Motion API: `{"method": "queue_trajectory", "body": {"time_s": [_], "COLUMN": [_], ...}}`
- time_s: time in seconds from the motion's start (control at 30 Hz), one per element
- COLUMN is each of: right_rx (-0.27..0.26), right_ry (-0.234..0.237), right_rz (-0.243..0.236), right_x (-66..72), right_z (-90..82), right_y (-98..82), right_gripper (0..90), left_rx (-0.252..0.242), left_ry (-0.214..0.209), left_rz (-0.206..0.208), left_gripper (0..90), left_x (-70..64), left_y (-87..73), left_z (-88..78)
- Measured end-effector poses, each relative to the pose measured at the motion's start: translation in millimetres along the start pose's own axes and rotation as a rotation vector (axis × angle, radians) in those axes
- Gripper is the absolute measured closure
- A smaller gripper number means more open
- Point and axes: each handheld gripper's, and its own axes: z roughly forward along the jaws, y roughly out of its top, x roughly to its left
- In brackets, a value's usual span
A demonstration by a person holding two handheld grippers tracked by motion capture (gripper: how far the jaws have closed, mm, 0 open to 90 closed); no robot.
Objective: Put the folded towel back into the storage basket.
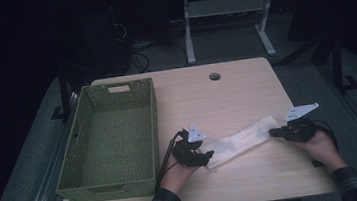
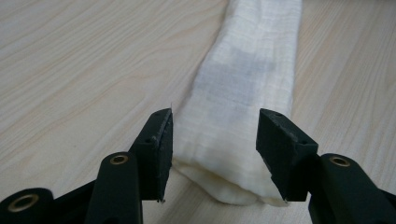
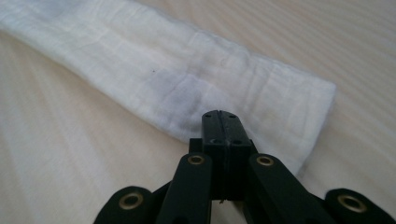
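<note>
Folded white cloth [image 1: 241,141] on table [image 1: 246,93]; left claw [image 2: 212,140] released astride its near-left end, right claw [image 3: 220,126] clenched empty.

A white cloth [image 1: 241,140] lies on pale wood-grain table [image 1: 246,93] beside a green woven basket [image 1: 112,137].
</note>
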Motion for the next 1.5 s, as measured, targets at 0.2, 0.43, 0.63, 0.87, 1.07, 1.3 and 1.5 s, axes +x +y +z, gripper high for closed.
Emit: {"method": "queue_trajectory", "body": {"time_s": [0.2, 0.43, 0.63, 0.87, 1.07, 1.3, 1.5], "right_rx": [-0.011, -0.022, -0.032, -0.036, -0.022, -0.020, -0.058], "right_ry": [0.002, 0.007, 0.023, 0.044, 0.065, 0.075, 0.061], "right_rz": [0.014, 0.016, 0.018, 0.005, -0.008, -0.038, -0.022], "right_x": [-11.7, -24.1, -33.1, -37.0, -35.9, -35.1, -33.9], "right_z": [16.2, 34.6, 49.7, 65.9, 79.8, 91.5, 72.5], "right_y": [16.8, 36.4, 50.1, 66.3, 83.1, 99.4, 100.0], "right_gripper": [90.0, 90.0, 90.0, 90.0, 90.0, 88.6, 82.4], "left_rx": [-0.004, -0.015, -0.014, -0.016, -0.017, -0.018, 0.013], "left_ry": [0.001, 0.000, -0.002, 0.000, -0.001, -0.009, 0.023], "left_rz": [-0.003, -0.008, -0.010, -0.017, -0.014, -0.020, -0.017], "left_gripper": [43.5, 37.8, 35.3, 35.2, 36.2, 46.0, 79.5], "left_x": [0.3, 0.8, 0.9, 0.9, 2.1, 4.9, 10.1], "left_y": [0.0, 0.4, 0.1, 0.6, 0.5, 0.9, 4.7], "left_z": [0.1, -0.5, 0.2, -0.1, 0.6, 3.0, 12.3]}}
